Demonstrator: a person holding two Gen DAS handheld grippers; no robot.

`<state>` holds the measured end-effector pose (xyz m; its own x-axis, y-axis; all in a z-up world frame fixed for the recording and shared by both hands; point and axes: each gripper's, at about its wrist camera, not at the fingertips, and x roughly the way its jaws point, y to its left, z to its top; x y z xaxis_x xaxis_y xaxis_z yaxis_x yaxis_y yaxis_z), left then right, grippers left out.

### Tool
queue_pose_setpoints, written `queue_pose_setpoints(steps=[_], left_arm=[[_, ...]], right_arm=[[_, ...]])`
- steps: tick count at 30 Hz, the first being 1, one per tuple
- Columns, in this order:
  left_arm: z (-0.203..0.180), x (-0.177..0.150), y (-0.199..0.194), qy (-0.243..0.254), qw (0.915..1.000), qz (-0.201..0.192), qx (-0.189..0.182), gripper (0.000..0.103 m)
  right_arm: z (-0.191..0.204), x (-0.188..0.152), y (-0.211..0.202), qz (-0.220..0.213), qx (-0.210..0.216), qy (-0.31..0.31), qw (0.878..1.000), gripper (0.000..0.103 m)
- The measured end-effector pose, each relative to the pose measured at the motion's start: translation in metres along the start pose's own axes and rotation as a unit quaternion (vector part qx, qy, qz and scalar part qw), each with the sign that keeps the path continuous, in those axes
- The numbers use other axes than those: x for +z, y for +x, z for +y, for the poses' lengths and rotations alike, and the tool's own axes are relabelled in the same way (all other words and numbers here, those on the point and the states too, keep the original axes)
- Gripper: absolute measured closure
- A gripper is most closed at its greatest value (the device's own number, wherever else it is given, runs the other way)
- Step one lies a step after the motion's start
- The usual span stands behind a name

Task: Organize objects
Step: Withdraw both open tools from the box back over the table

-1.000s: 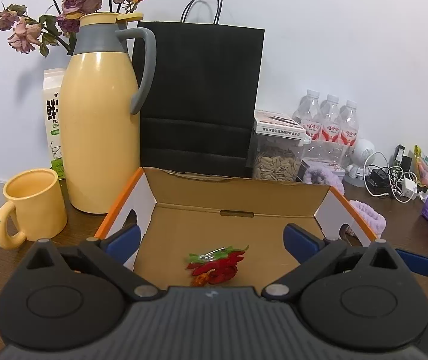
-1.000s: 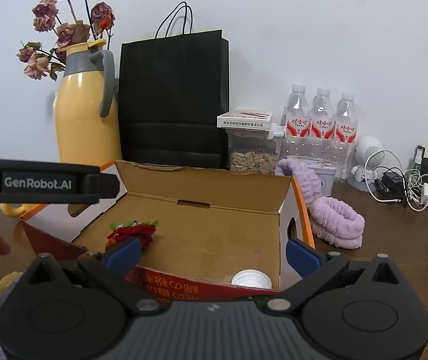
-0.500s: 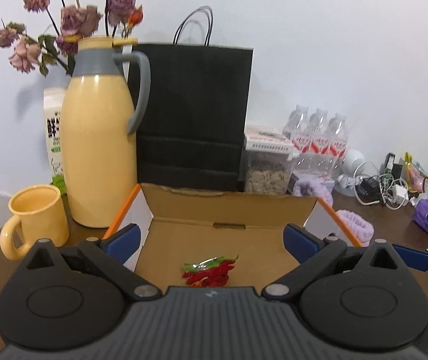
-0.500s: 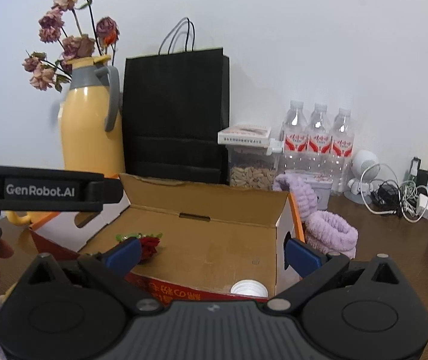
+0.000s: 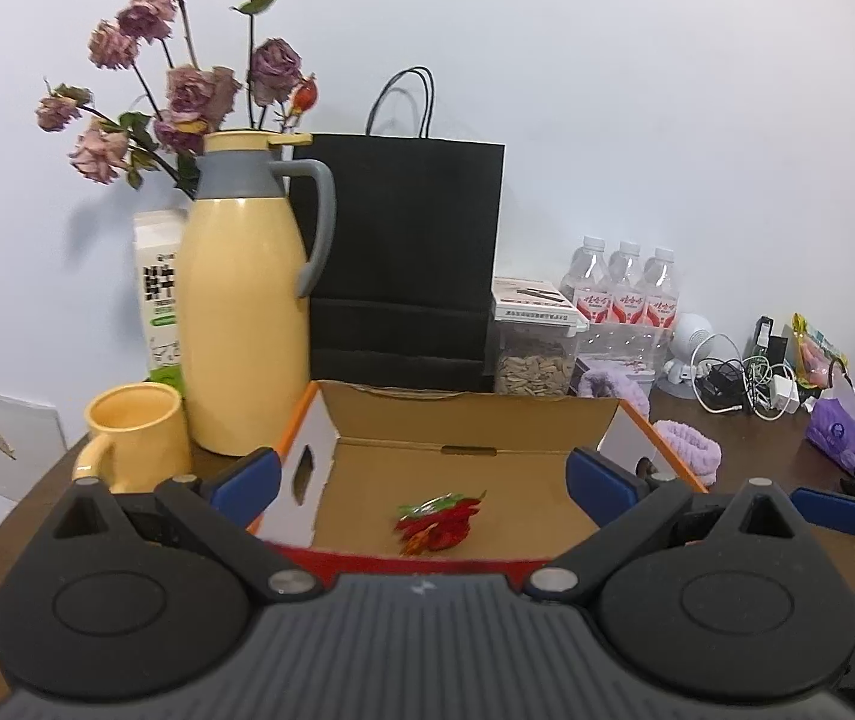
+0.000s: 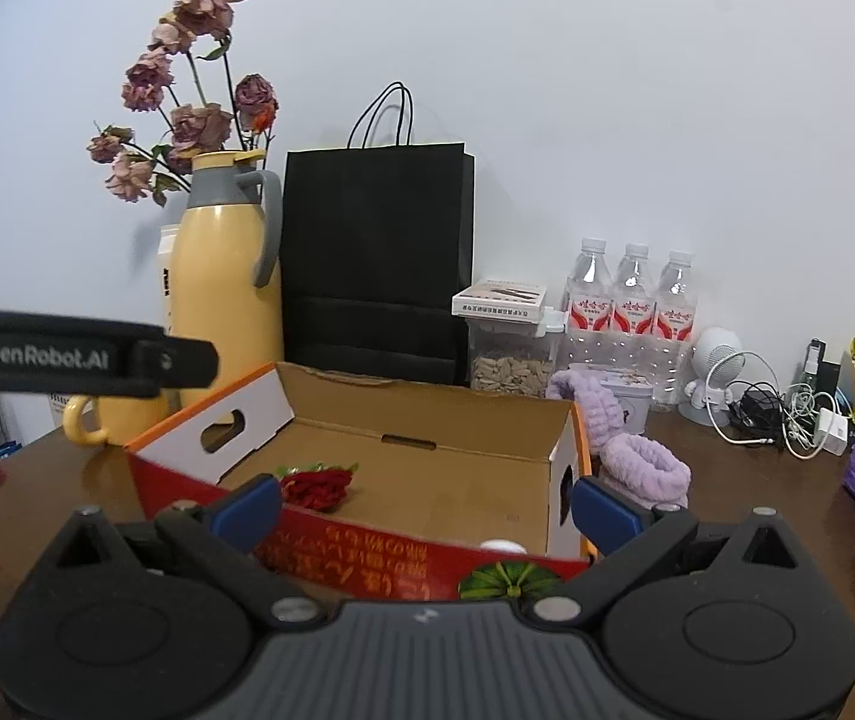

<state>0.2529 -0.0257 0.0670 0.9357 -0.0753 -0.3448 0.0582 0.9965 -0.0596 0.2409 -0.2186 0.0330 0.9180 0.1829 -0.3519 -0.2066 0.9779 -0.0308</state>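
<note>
I hold both grippers level before an open cardboard box (image 5: 469, 426) on a brown table (image 6: 745, 480). My left gripper (image 5: 424, 483) is spread wide and empty, its blue pads flanking the box. A red-and-green clip (image 5: 436, 519) lies on the box floor at 12 o'clock from it. My right gripper (image 6: 427, 507) is likewise released, holding nothing. In its view the clip (image 6: 319, 483) sits at 11 o'clock and a white cap (image 6: 502, 545) peeks over the near wall at 1 o'clock. That red wall carries printed characters I cannot read. At 9 o'clock the left tool's arm (image 6: 79, 357) reads "GenRobot.AI". Behind the box stand a yellow jug (image 5: 244, 324), a mug (image 5: 136, 438), a black bag (image 5: 403, 258) and three red-labelled bottles (image 6: 631, 306), their writing too small to read.
</note>
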Motion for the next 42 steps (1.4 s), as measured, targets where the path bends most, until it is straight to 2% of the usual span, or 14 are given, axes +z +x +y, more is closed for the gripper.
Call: queue_pose_setpoints(steps=[10,15,28,32,35,39,42], left_arm=[[0.022,-0.022,-0.049,0.011,0.9996,0.007,0.024,0.0],[0.034,-0.041,-0.067,0.021,0.9988,0.026,0.036,0.0],[0.073,-0.095,-0.088,0.024,0.9938,0.085,0.069,0.0],[0.086,-0.109,-0.091,0.022,0.9922,0.097,0.076,0.0],[0.093,-0.117,-0.094,0.018,0.9919,0.1,0.077,0.0],[0.101,-0.124,-0.096,0.012,0.9918,0.103,0.075,0.0],[0.104,-0.127,-0.096,0.007,0.992,0.104,0.072,0.0]], right_arm=[[0.01,-0.026,-0.046,0.014,0.014,-0.013,1.0,0.0],[0.02,-0.045,-0.06,0.035,0.028,-0.025,0.999,0.0],[0.065,-0.096,-0.064,0.119,0.08,-0.053,0.988,0.0],[0.076,-0.103,-0.058,0.135,0.084,-0.052,0.986,0.0],[0.08,-0.106,-0.054,0.144,0.088,-0.04,0.985,0.008],[0.084,-0.109,-0.052,0.152,0.096,-0.028,0.983,0.03],[0.089,-0.109,-0.052,0.148,0.099,-0.032,0.984,0.034]])
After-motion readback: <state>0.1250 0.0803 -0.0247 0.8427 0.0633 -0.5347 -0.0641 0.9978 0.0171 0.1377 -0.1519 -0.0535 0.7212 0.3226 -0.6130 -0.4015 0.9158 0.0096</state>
